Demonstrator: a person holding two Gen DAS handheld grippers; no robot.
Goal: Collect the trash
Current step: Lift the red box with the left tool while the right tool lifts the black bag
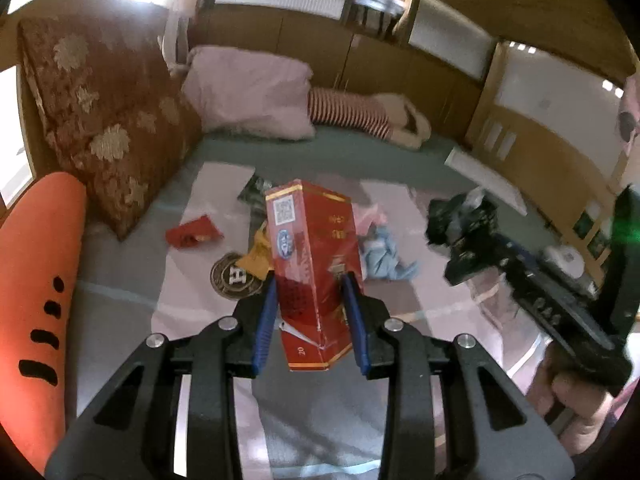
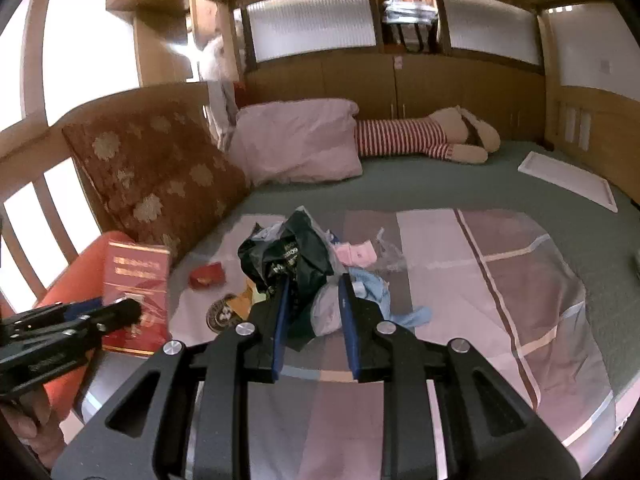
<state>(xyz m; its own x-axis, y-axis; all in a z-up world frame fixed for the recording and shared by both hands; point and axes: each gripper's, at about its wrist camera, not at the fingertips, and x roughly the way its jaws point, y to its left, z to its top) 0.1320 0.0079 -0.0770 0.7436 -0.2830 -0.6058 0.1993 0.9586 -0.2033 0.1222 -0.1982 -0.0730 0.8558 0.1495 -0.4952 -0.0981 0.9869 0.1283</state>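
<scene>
Pinching a red cigarette carton (image 1: 314,264) by its lower sides above the littered bedsheet (image 1: 400,292), the left gripper (image 1: 310,304) carries a light, stiff, likely crushable box, while the right gripper (image 2: 314,312) clamps soft crumpled plastic bags (image 2: 292,264).

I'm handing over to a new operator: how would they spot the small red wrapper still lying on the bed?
Start at the big brown floral cushion leaning at the bed's left side. On the pink sheet just right of its lower corner lies the small crumpled red wrapper, left of the round dark medallion. Unlike the tall red carton in the left gripper, it is flat and unheld.
</scene>
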